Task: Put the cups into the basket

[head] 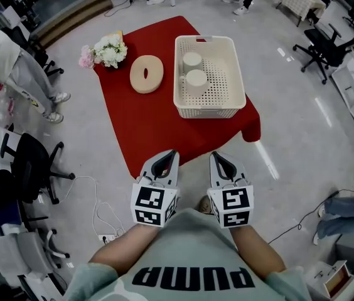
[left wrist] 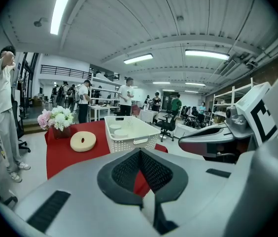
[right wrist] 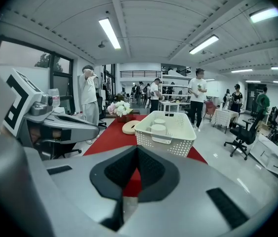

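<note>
Judging by how things lie, the task looks finished. Both cups sit inside the basket (head: 207, 111), one cup (head: 191, 61) toward the far end and the other cup (head: 196, 80) just in front of it, close together on the basket's left side. No cup is on the red-covered table (head: 145, 133) outside the basket.

The left gripper (head: 166, 158) and the right gripper (head: 221, 160) are held side by side near the person's body, at the near edge of the table and well apart from the basket. Each has its jaws closed together with nothing between them.

As I read it, no cup remains to fetch, so the next move calls for no grasp. At most it means a check that both cups rest steadily in the basket, with the grippers kept clear of it.

Counted: two cups, one basket, one pale ring-shaped disc (head: 146, 74) lying flat on the table left of the basket, one bunch of flowers (head: 108, 50) at the far left corner, and two grippers.
</note>
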